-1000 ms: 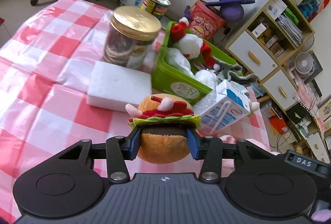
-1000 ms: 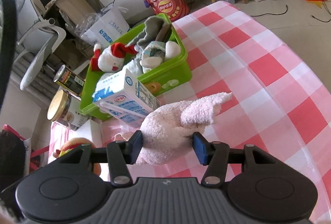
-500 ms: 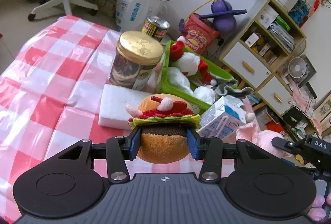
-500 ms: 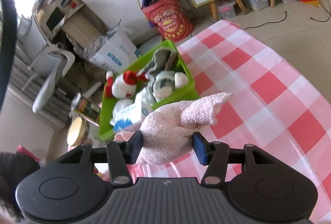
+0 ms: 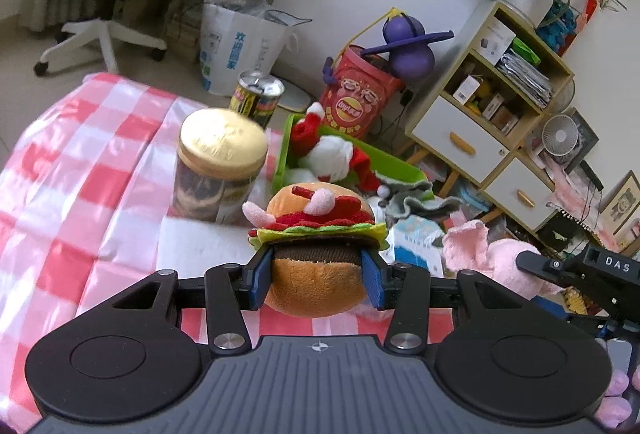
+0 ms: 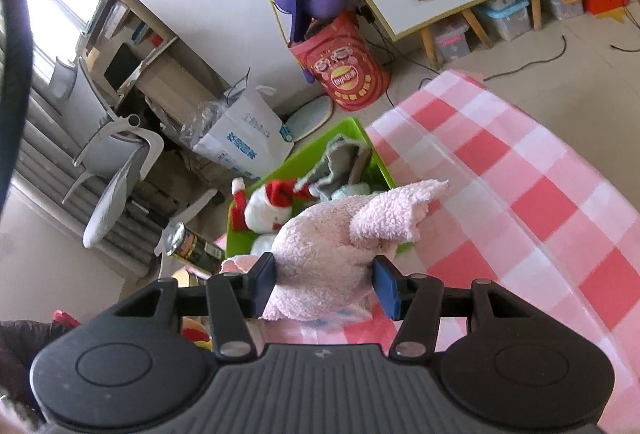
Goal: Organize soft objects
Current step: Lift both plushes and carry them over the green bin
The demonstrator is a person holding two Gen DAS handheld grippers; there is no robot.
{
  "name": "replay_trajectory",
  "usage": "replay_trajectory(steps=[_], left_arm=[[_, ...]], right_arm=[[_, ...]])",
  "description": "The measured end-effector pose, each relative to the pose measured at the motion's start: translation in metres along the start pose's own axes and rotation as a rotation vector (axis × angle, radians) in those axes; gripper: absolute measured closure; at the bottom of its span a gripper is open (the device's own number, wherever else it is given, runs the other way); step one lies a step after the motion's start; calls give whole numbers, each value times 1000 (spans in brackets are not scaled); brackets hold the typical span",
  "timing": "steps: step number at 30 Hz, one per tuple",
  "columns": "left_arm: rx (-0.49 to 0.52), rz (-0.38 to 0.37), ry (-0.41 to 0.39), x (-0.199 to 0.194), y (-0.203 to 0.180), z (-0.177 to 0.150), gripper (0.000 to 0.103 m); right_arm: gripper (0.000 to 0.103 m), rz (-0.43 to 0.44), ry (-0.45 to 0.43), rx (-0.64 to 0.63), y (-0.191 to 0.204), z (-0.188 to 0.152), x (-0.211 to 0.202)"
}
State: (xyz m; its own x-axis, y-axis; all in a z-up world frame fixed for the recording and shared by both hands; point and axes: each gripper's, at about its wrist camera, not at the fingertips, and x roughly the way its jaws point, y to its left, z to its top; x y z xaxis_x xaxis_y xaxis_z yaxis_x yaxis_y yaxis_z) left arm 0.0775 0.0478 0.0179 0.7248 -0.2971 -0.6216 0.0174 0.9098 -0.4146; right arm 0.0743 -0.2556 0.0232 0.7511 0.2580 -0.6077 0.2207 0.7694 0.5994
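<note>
Green bin (image 6: 372, 147) crowded with a Santa plush (image 6: 266, 209); left approach blocked by gold-lidded jar (image 5: 222, 165) and can (image 5: 258, 97); right side of table (image 6: 540, 201) left bare.

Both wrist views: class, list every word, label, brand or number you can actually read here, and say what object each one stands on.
"DAS": white letters on the black body of the right gripper, seen in the left wrist view.
Blue Chinese characters on the white bag: present, too blurred to read reliably.
Logo on the red snack tub: too small to read.
Yellow-and-black can label: blurred.
Milk carton print: unreadable.
</note>
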Motion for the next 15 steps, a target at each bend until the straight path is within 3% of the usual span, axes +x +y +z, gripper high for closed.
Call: replay_trajectory(steps=[8,15], left_arm=[[75,-23,-14,28,-29,28,56],[151,-38,-2,70,-44,34,55]], right_arm=[[74,46,-44,3,17,30,25],[74,132,-66,7,17,37,65]])
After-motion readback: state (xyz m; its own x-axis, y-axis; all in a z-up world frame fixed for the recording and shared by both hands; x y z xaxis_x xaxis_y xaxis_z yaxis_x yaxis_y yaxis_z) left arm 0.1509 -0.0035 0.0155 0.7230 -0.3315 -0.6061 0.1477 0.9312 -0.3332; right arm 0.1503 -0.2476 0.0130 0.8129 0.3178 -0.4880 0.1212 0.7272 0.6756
